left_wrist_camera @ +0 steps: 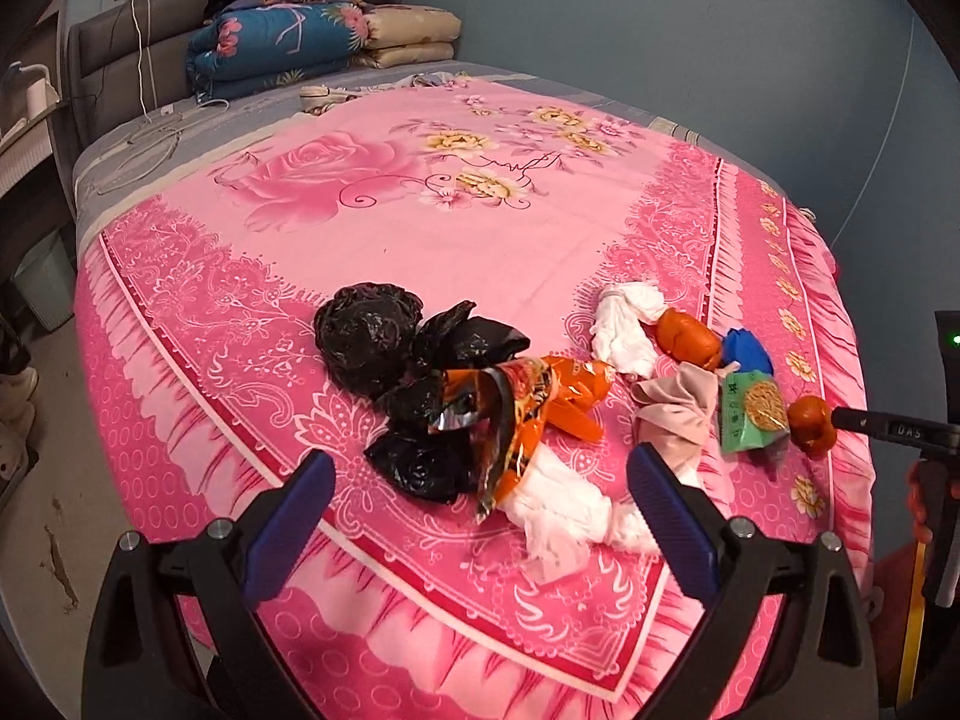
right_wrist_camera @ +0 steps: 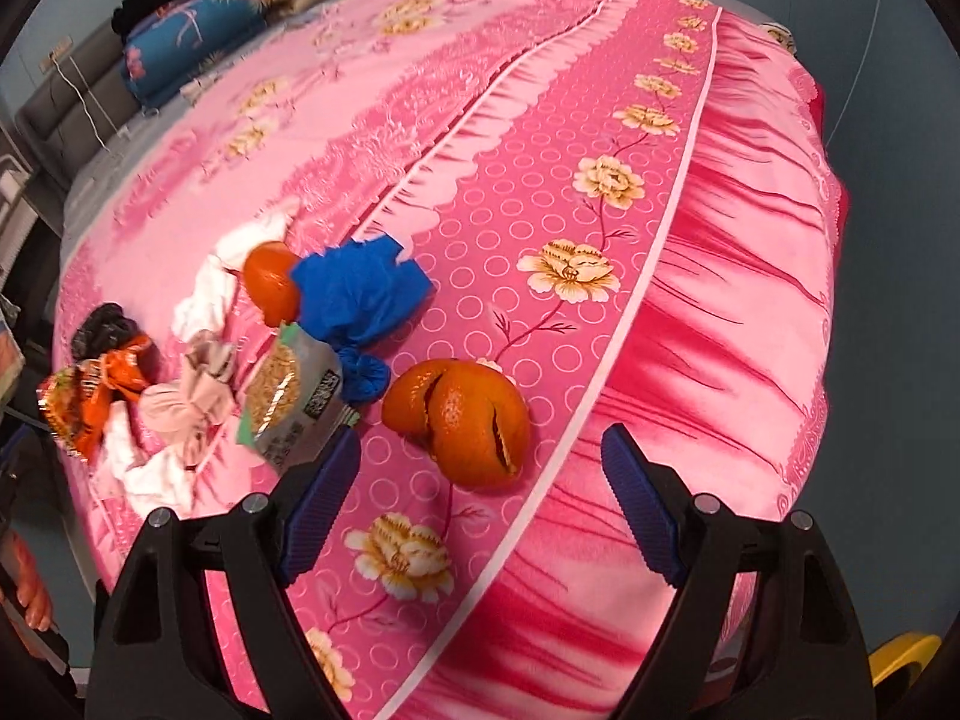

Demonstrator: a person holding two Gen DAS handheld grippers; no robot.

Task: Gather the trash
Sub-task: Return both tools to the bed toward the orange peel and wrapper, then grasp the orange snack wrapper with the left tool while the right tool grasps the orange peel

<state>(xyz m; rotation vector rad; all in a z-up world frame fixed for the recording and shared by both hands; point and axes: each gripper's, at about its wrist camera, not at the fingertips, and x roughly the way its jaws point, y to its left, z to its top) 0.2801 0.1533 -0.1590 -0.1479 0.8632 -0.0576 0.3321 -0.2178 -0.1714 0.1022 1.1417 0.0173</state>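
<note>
Trash lay uncollected on the pink floral bed (left_wrist_camera: 420,228); both grippers' jaws gaped empty, and the right gripper (right_wrist_camera: 480,480), beside the split orange peel (right_wrist_camera: 474,420), needed to straddle and close on it.

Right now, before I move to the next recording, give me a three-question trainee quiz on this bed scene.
1. True or false: the right claw is shut on the orange peel.
2. Which lies nearest the right claw? A) black bag B) orange peel C) folded quilts
3. Fill in: the trash lies on a ____ floral bedspread.

Key:
1. False; its jaws stand open, the peel lying free ahead of them.
2. B
3. pink
</note>
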